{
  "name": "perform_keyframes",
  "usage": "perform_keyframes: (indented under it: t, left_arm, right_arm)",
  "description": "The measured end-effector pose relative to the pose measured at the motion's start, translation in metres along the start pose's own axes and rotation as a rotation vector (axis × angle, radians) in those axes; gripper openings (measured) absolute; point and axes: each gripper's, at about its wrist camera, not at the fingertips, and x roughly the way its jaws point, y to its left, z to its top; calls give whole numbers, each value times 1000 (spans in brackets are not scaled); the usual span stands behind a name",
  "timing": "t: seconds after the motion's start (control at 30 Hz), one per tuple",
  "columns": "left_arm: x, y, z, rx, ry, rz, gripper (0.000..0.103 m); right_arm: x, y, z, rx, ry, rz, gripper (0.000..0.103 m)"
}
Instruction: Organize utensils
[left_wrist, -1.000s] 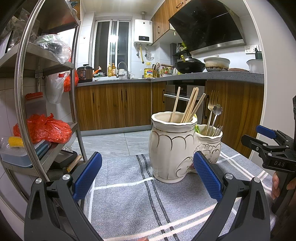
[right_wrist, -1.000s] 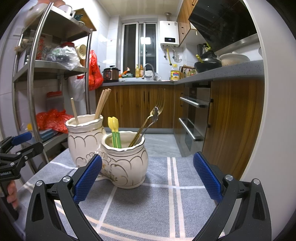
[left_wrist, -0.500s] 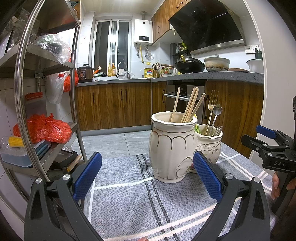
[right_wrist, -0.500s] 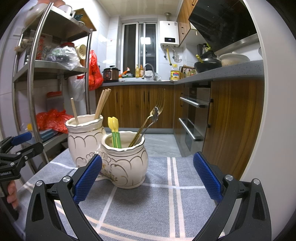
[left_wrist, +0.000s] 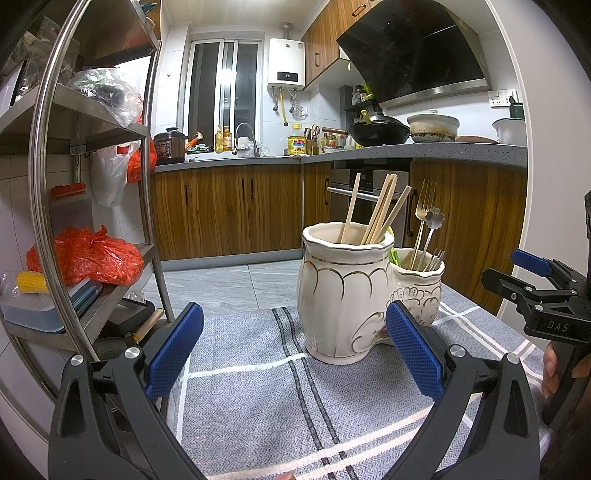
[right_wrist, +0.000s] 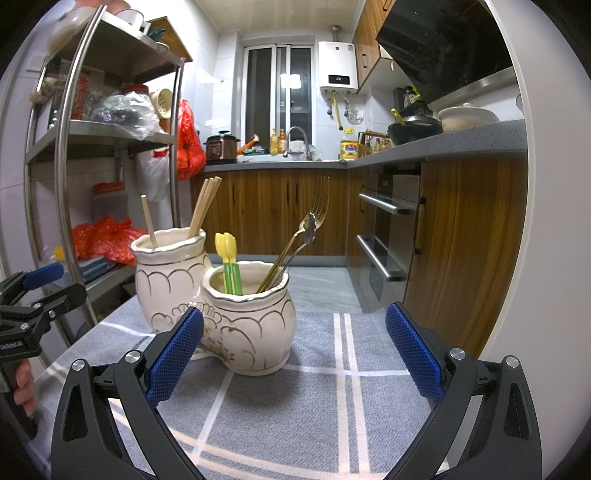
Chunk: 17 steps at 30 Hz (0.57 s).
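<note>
- Left wrist view: the left gripper (left_wrist: 293, 354) hangs low over the grey striped tablecloth (left_wrist: 258, 387) with its blue pads spread wide and nothing between them; the tall ceramic holder (left_wrist: 345, 295) stands ahead and a little to the right of its centre line, just beyond its right pad (left_wrist: 413, 350); the wooden chopsticks (left_wrist: 380, 214) rise out of it, long axes near upright and fanned to the right; the shorter holder (left_wrist: 421, 291) is joined on its far right side, with the gold fork (left_wrist: 424, 218) and a flower-ended spoon (left_wrist: 433, 225) standing in it; the right gripper (left_wrist: 535, 284) sits at the right edge of the table, side-on, so I cannot tell from here how it stands.
- Right wrist view: the right gripper (right_wrist: 293, 354) is likewise splayed open and empty; the shorter holder (right_wrist: 251, 325) is the nearer one here, ahead and left of centre, close behind its left pad (right_wrist: 175, 354); the fork (right_wrist: 314, 221) and spoon (right_wrist: 295, 240) lean up to the right, the yellow-green picks (right_wrist: 229, 266) stand straight; the tall holder (right_wrist: 168, 277) with chopsticks (right_wrist: 205, 206) lies behind, toward the table's left edge, where the left gripper (right_wrist: 33, 295) waits.
- My reading: each hand is nearer its own pot; anything lifted should be gripped across its upright shaft.
</note>
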Motion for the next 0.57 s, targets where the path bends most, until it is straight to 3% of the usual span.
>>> perform_keyframes:
  t: [0.47,0.57]
  left_arm:
    - [1,2,1,-10,8,33,98]
    - [14,4,2,-19,78,83,98]
  right_arm:
    - [0,0,0,0,1,0,98]
    - [0,0,0,0,4,1,98]
